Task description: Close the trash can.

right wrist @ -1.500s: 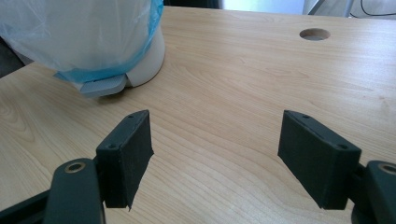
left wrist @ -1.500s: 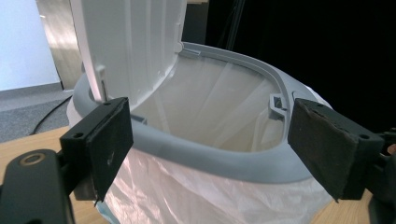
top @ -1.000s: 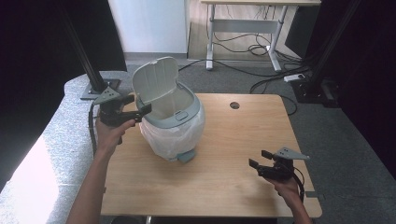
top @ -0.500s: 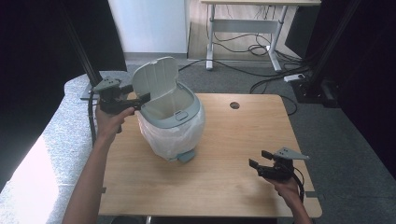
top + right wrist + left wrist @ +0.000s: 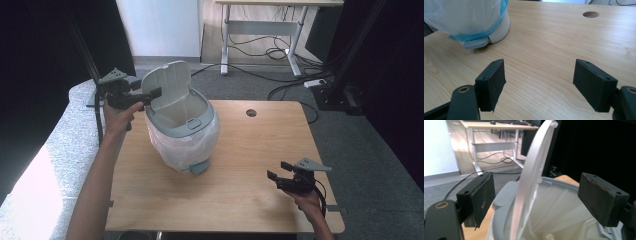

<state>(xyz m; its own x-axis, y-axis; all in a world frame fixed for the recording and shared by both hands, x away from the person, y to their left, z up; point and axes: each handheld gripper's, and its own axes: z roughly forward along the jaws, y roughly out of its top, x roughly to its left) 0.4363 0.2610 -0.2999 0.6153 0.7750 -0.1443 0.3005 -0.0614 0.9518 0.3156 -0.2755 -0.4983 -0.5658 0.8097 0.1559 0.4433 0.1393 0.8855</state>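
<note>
A small white plastic pedal bin with a grey rim [image 5: 182,132], lined with a thin translucent plastic bag [image 5: 200,145], stands left of centre in the high view on the pale wooden table [image 5: 250,165]. Its white hinged lid [image 5: 167,85] is raised nearly upright at the bin's upper left. The left gripper [image 5: 150,95], held in a hand [image 5: 117,115] at the upper left of the frame, reaches level to that lid. In the left gripper view the lid's edge [image 5: 531,177] runs up between the two black pads, which stand spread on either side of it with clear gaps, neither pressing it. The right gripper [image 5: 277,171] sits at the lower right of the high view, low over the table and well apart from the bin; its jaws are spread with bare wood between them. In the right gripper view the bin's grey foot pedal [image 5: 475,43] shows at the upper left.
</note>
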